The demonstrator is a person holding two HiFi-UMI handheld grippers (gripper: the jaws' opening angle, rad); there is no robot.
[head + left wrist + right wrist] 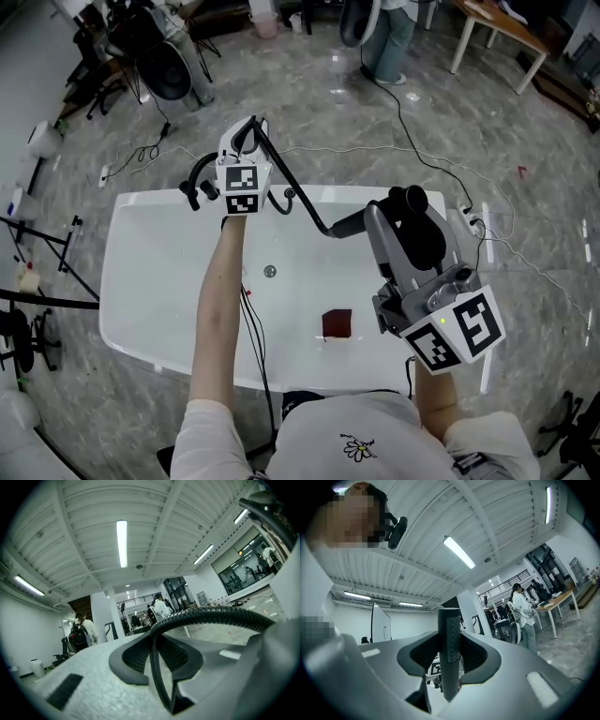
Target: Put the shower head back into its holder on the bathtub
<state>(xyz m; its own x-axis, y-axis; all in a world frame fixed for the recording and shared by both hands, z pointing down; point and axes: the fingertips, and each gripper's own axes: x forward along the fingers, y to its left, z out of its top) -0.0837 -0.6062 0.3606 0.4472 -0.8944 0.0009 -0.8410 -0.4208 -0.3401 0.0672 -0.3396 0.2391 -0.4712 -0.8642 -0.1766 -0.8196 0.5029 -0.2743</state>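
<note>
The white bathtub [131, 281] fills the middle of the head view. My left gripper [251, 129] is over its far rim, shut on the black ribbed hose [295, 192]; the left gripper view shows that hose [157, 667] pinched between the pads. The hose runs right to the shower head's dark handle [345, 225]. My right gripper [375, 218] is over the tub's right part, shut on that handle, which stands upright between the jaws as a textured black bar [449, 644]. A black curved fitting [195, 180] sits on the far rim, left of the left gripper.
A dark red cloth [337, 322] and the drain [270, 271] lie inside the tub. A small black knob [289, 195] sits on the far rim. Cables [412, 141] cross the floor behind. A person [386, 37], a table [497, 28] and stands [37, 234] surround the tub.
</note>
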